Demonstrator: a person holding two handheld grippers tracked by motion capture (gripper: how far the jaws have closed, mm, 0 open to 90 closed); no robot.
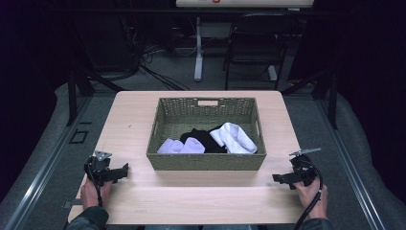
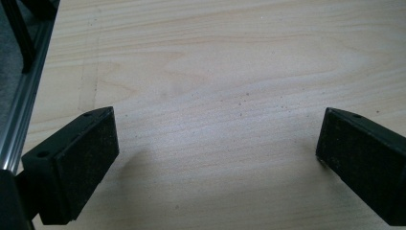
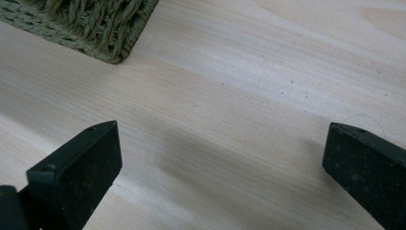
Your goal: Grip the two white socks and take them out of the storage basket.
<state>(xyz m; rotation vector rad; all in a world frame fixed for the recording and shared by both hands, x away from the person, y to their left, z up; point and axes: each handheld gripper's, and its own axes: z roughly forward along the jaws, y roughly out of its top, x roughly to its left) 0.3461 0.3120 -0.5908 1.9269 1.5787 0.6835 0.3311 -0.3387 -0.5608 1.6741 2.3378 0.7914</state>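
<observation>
Woven basket (image 1: 206,160) mid-table, holding white cloths (image 1: 233,137) and a black one (image 1: 206,138). Left gripper (image 1: 125,168) and right gripper (image 1: 275,178) flanking its near corners, jaws spread wide, empty. Risk ahead: snagging the weave, dragging the basket, or lifting two tangled cloths together.

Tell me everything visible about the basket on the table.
The basket is a rectangular, olive-green woven tray, wicker or rope by its look, with walls flaring slightly outward and a slot handle cut into the far wall. It stands upright at the middle of the table. Inside lie white cloths, a black cloth and another white cloth. The left gripper and right gripper rest on the table at either side of its front, apart from it. One corner shows in the right gripper view.
</observation>
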